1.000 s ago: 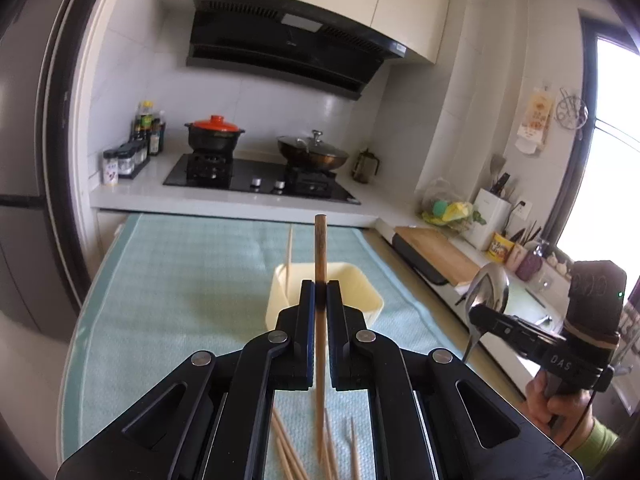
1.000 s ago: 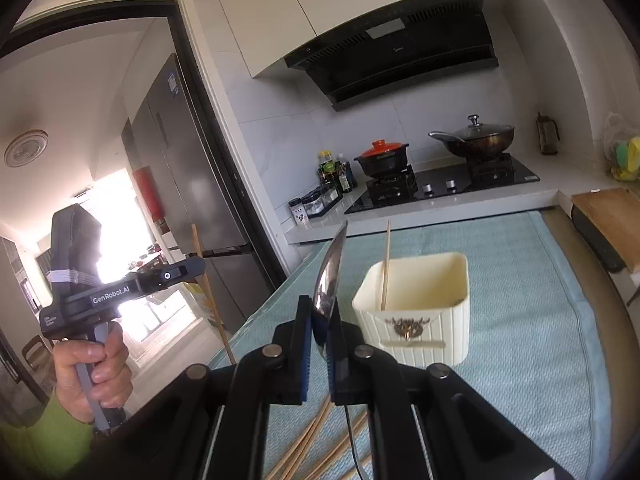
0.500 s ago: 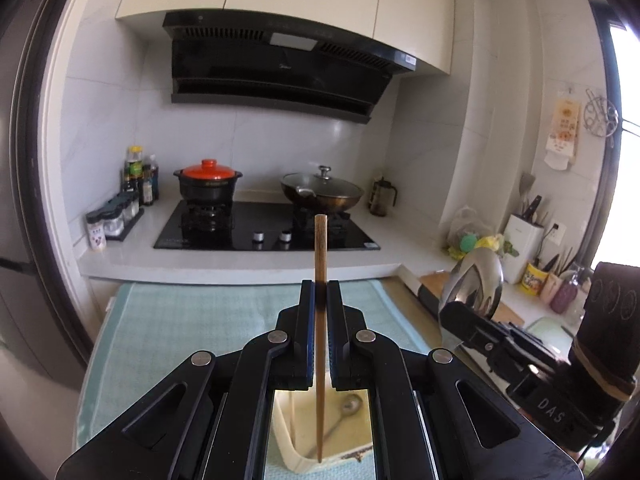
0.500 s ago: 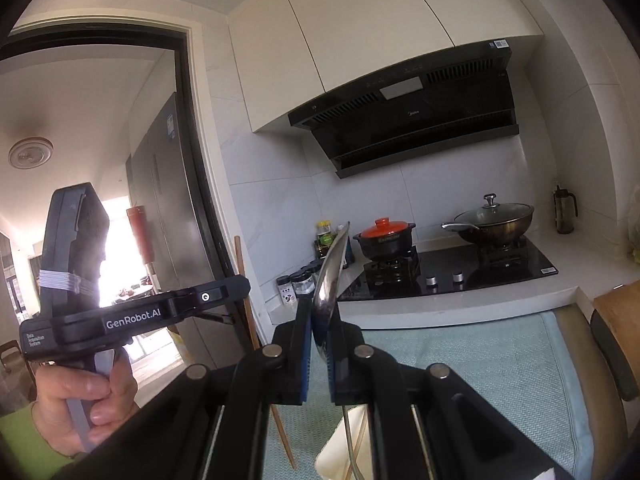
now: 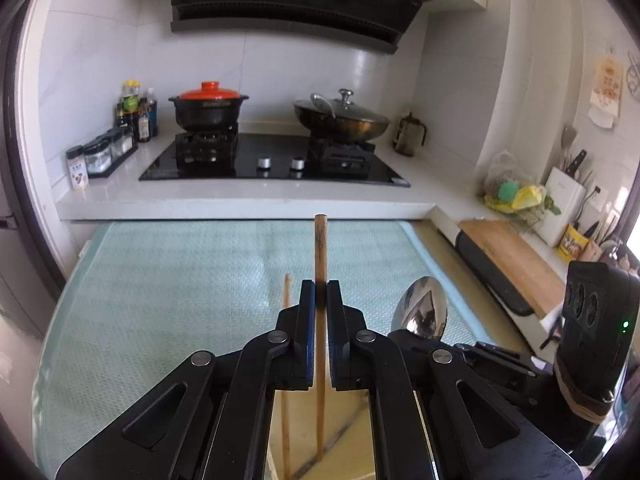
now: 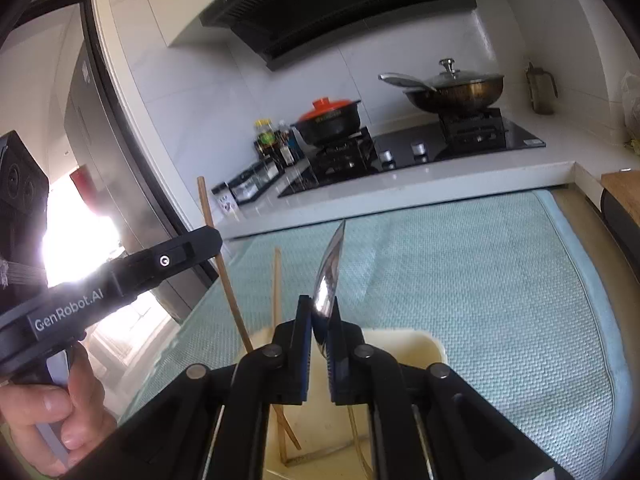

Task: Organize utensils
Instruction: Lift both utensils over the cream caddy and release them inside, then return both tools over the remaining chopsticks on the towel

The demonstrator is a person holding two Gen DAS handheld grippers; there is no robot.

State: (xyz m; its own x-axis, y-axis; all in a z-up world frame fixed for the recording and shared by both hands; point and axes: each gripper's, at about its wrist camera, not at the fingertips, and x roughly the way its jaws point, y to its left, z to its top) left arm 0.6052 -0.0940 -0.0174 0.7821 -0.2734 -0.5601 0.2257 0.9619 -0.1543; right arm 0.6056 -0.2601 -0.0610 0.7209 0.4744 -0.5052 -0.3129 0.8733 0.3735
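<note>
Left claw [image 5: 319, 300] clamps a brown wooden chopstick [image 5: 320, 248], tip already inside the cream plastic holder [image 6: 420, 344] at 6 o'clock; right claw [image 6: 320, 320] grips a shiny steel spoon [image 6: 330, 276] above it. One pale chopstick [image 5: 286, 300] stands inside; both held pieces await release

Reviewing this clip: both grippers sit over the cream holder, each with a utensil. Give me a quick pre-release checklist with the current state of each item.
1. Left gripper clamped on the chopstick: ok.
2. Right gripper clamped on the spoon: ok.
3. Chopstick's lower end inside the holder: ok, its tip shows inside in both views.
4. Spoon handle inside the holder: ok, the thin handle runs down into it.
5. Clear of the chopstick already standing inside: ok, it stands apart to the left.
6. Chopstick tip resting on the holder's floor: cannot tell.
</note>
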